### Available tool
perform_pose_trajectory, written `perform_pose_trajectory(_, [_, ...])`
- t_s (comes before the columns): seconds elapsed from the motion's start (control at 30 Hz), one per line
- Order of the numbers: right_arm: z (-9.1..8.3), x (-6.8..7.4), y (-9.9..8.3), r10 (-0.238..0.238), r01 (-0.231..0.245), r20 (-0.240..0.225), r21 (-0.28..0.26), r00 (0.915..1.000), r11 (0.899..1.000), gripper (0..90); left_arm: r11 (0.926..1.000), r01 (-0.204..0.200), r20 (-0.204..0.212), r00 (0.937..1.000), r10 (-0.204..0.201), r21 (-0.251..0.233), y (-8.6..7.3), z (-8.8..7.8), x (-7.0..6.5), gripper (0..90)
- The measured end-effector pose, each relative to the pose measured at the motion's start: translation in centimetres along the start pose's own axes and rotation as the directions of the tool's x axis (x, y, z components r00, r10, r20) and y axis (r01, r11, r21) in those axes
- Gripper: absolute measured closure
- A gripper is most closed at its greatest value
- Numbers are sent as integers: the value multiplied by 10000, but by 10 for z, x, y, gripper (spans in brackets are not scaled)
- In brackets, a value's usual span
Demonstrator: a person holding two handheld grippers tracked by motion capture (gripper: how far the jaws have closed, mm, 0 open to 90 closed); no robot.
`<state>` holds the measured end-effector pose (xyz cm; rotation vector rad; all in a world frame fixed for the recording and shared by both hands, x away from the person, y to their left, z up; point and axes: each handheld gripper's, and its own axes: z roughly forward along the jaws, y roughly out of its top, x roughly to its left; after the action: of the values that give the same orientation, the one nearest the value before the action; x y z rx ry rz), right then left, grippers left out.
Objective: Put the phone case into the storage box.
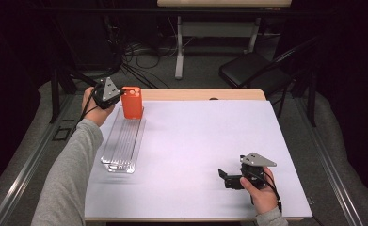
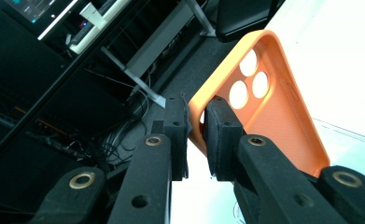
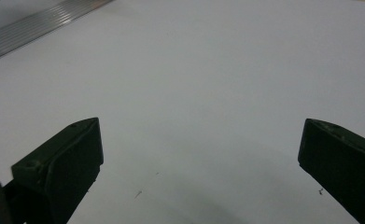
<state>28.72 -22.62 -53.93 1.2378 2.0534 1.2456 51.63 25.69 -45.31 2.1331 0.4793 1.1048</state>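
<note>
White table [image 1: 196,155] in a dark room, left tool [image 2: 196,135] pinching the orange phone case [image 1: 131,102], right tool [image 3: 199,154] wide.

No legible text, labels, brands, numbers or signs on anything

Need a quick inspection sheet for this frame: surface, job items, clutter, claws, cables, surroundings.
Surface: white table top, wooden strip along its far edge.
Job's things: orange phone case standing upright at the far end of the clear ribbed tray.
Clutter: nothing seen.
Claws: left claw shut on the phone case's edge; right claw open, low over bare table, nothing between its jaws.
Cables: black cable trailing from each claw; tangle of cables on the floor beyond the table.
Surroundings: black folding chair, second table's legs, dark room.
</note>
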Motion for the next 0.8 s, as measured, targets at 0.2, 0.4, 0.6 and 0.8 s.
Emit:
perform_pose_trajectory(0.2, [1, 1, 0, 10, -10, -17, 78, 10000, 10000, 0, 10000, 100, 66, 9999, -99, -8, -4, 2, -3, 798])
perform_pose_trajectory(0.4, [2, 1, -2, -10, 10, -39, 124, 10000, 9999, 0, 9998, 173, -13, 9998, -173, -2, -10, 3, -5, 798])
perform_pose_trajectory(0.6, [2, 0, -2, 66, -66, 12, 161, 10000, 9998, 0, 9998, 160, 57, 9999, -159, -124, -12, 5, -7, 796])
perform_pose_trajectory(0.8, [3, 0, -2, 91, -91, 2, 138, 10000, 9999, 0, 9999, -59, -110, 9999, 60, 93, -12, 5, -7, 789])
